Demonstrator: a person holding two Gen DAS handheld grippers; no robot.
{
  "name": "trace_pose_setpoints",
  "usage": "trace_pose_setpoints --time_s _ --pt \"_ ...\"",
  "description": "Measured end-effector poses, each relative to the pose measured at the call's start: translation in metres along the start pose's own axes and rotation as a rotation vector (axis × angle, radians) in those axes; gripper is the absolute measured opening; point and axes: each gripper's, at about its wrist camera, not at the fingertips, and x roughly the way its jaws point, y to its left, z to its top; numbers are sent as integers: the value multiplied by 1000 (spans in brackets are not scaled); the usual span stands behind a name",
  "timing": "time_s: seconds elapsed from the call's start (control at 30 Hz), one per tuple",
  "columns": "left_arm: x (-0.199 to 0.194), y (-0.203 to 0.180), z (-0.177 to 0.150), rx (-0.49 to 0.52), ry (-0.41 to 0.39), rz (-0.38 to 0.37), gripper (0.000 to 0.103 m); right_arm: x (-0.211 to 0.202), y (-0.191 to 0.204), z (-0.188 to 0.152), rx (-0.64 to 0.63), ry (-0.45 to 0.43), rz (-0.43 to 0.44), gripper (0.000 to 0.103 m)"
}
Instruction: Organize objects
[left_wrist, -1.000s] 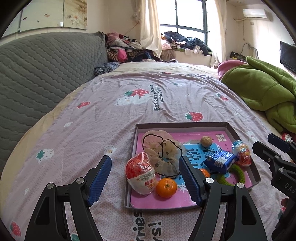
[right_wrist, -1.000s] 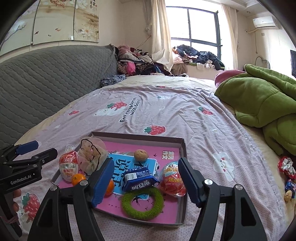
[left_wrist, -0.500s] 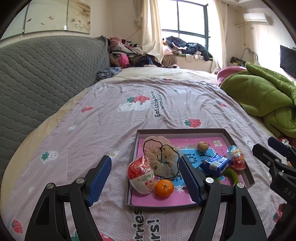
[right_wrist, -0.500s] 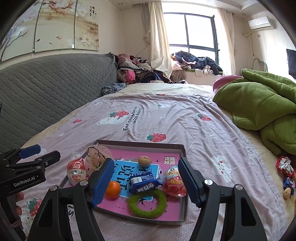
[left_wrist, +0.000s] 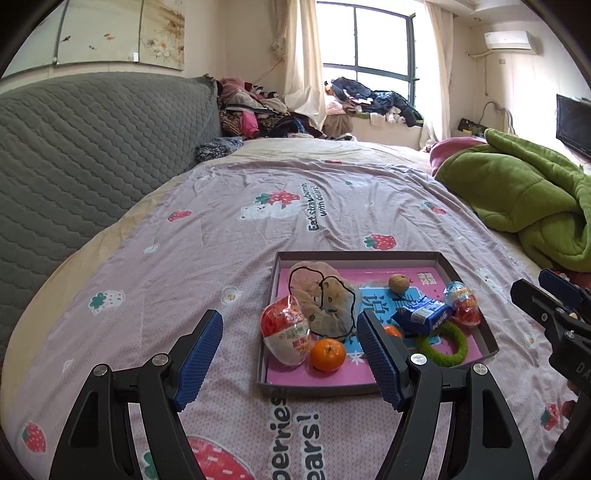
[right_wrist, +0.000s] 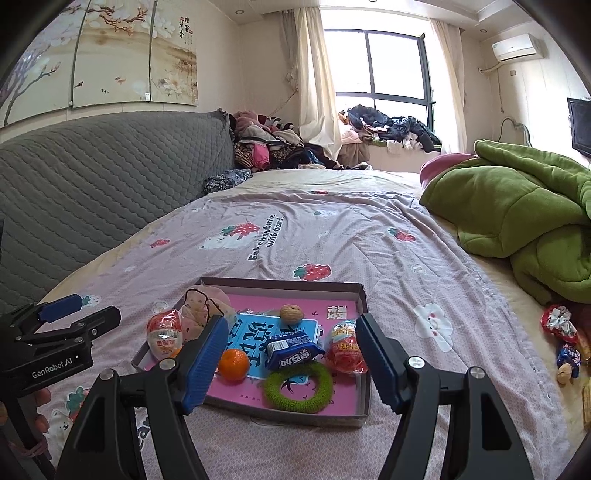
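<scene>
A shallow grey box with a pink floor (left_wrist: 454, 269) (right_wrist: 364, 295) lies on the bed. In it are a red-white egg packet (left_wrist: 284, 330) (right_wrist: 164, 332), a beige scrunchie (left_wrist: 325, 299), oranges (left_wrist: 327, 354) (right_wrist: 232, 364), a walnut (left_wrist: 399, 283) (right_wrist: 291, 314), a blue snack pack (left_wrist: 423, 314) (right_wrist: 293, 349), a green ring (left_wrist: 443, 345) (right_wrist: 298, 386) and a red egg toy (left_wrist: 461, 302) (right_wrist: 345, 347). My left gripper (left_wrist: 290, 356) is open and empty, above the box's near left corner. My right gripper (right_wrist: 291, 363) is open and empty, above the box's near edge.
The bed has a lilac strawberry sheet (left_wrist: 258, 221). A grey quilted headboard (left_wrist: 92, 147) runs along the left. A green blanket (right_wrist: 517, 206) lies at the right. Several small wrapped items (right_wrist: 565, 343) lie on the bed right of the box. Clothes are piled by the window.
Both grippers have drawn back and up from the box, so it looks smaller and farther. Both stay open and empty. The objects in the box have not moved.
</scene>
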Motion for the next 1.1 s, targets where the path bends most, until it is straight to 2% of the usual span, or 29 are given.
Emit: trace_pose_setpoints --time_s 0.6,1.1 --pt "-28 2 -22 16 -16 -42 76 -32 14 -19 -26 3 -25 71" --pt "-29 1 -38 12 8 -38 76 -32 8 -38 -24 46 -47 71"
